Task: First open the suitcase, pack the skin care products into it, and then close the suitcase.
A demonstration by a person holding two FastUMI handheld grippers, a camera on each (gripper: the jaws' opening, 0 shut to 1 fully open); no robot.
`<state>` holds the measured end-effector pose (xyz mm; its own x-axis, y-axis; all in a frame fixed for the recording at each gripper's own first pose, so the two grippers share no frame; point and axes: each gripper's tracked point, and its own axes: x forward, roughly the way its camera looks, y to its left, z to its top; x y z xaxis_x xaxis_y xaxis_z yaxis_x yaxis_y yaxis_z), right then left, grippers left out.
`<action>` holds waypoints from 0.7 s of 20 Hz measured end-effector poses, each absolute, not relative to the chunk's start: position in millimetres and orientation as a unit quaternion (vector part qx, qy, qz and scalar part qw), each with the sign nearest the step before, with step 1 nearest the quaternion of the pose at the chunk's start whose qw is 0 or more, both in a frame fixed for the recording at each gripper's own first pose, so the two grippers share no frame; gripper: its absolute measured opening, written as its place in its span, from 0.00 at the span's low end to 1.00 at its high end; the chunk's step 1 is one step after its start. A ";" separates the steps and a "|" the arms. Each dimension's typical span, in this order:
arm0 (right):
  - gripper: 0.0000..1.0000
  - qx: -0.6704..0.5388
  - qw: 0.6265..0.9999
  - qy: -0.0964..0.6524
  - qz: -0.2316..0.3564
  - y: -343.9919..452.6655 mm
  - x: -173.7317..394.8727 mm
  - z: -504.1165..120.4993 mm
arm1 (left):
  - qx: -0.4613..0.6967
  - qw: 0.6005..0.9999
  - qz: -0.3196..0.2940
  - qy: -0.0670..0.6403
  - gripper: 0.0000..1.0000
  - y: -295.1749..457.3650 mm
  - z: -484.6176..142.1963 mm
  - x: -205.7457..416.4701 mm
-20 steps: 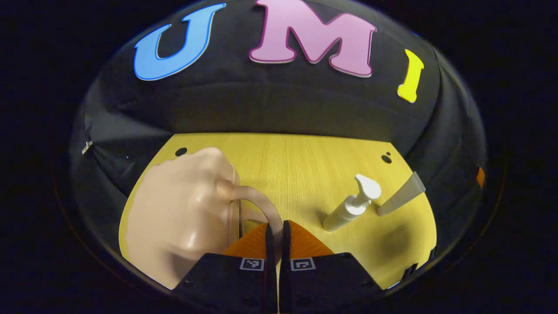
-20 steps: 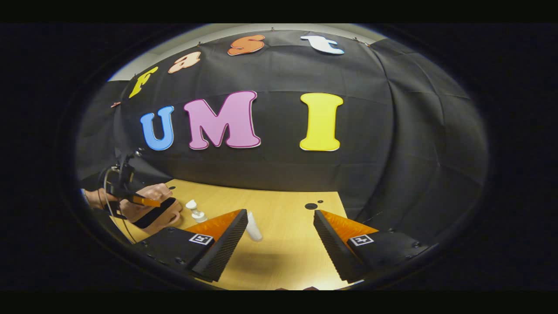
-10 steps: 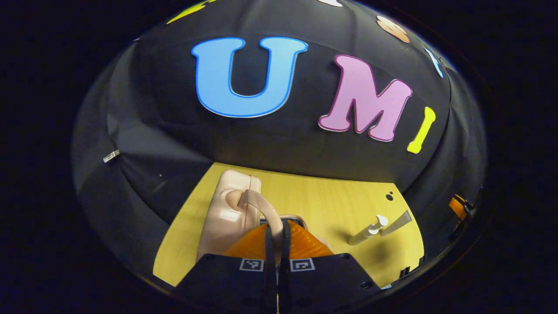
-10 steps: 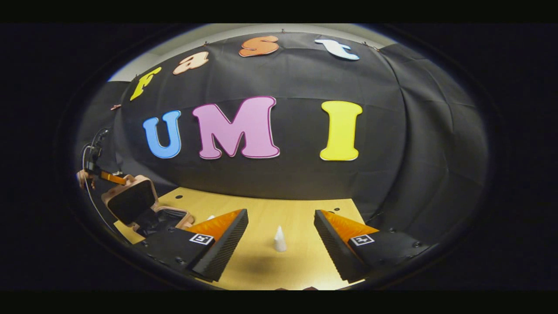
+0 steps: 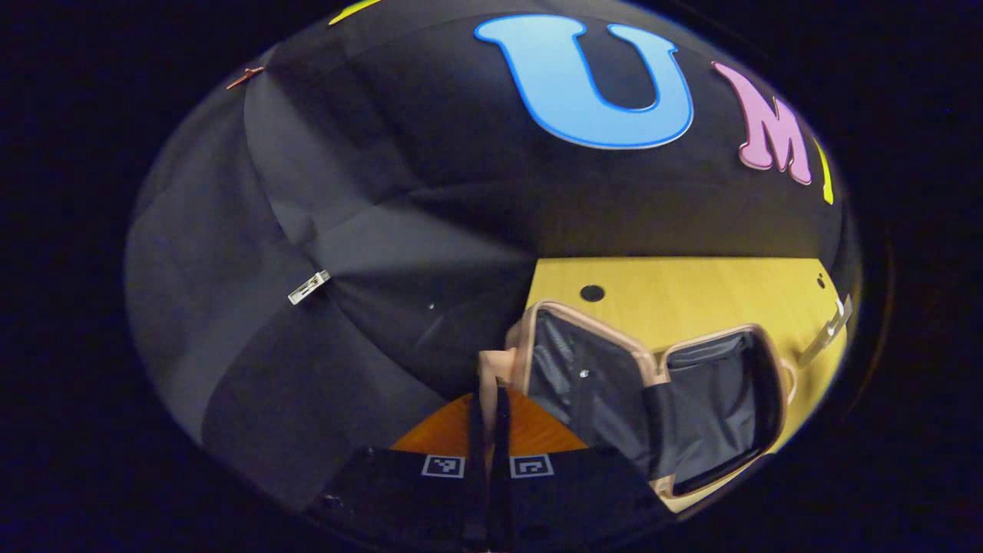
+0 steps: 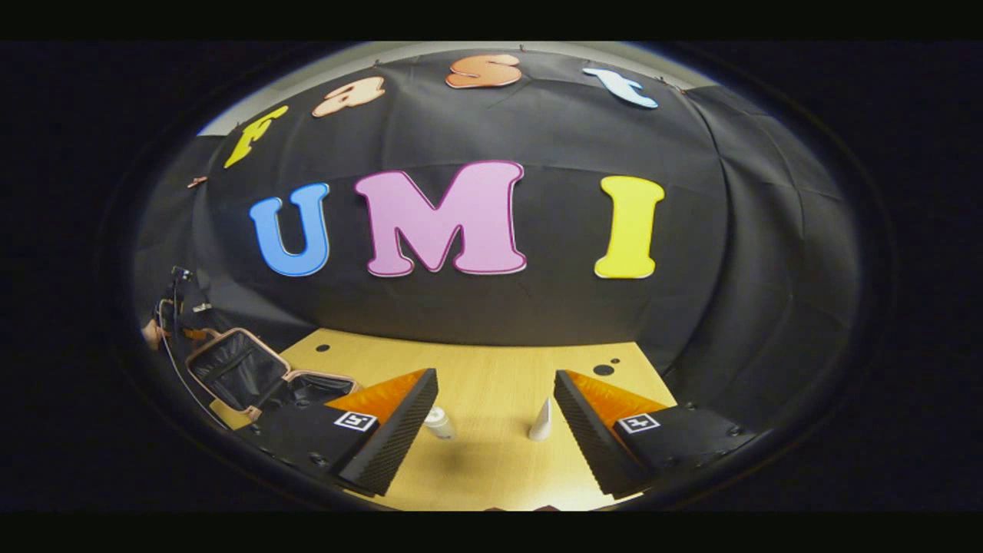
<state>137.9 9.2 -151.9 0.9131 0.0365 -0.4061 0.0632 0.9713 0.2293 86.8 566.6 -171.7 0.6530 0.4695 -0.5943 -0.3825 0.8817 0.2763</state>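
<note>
A light wooden table (image 6: pixel 491 461) with a few small dark holes stands against the black cloth wall (image 6: pixel 491 307) of the booth, which closes it in at the back and on both sides. The suitcase (image 5: pixel 653 392) lies open near the table's left edge, its 2 halves spread side by side with their dark lined insides facing up and a pale pink rim around each; its long axis runs across the table, parallel to the wall. In the right gripper view the far half of the suitcase (image 6: pixel 238 372) is tilted up, leaning away from the table's middle. The left gripper (image 5: pixel 490 418) has its fingers pressed together on the pink handle (image 5: pixel 491 369) at the suitcase's outer edge. The right gripper (image 6: pixel 495 418) hovers over the table well to the right of the suitcase, its fingers spread wide with nothing between them. Between those fingers, on the table, stand a white bottle (image 6: pixel 439 422) and a white tube (image 6: pixel 541 421), the tube's narrow end pointing up. A hand (image 6: pixel 151 333) shows beyond the suitcase.
</note>
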 end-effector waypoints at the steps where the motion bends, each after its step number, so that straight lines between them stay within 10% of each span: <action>1: 0.97 0.120 0.967 0.224 -0.015 11.9 136.5 -158.8 | 0.040 0.908 0.232 0.348 0.06 577.8 -192.7 89.0; 6: 0.97 0.123 0.954 0.273 -0.032 28.7 124.4 -187.0 | 0.008 0.890 0.250 0.382 0.09 614.7 -274.3 85.8; 7: 0.97 0.129 0.950 0.280 -0.040 27.8 121.1 -194.6 | 0.017 0.897 0.243 0.369 0.17 612.6 -273.0 93.7; 10: 0.97 0.126 0.944 0.297 -0.064 18.8 111.1 -222.3 | 0.037 0.944 0.187 0.269 1.00 561.0 -216.0 127.7; 14: 0.97 0.117 0.941 0.312 -0.067 7.5 112.9 -260.6 | 0.058 0.984 0.018 0.165 0.96 377.1 -137.2 163.9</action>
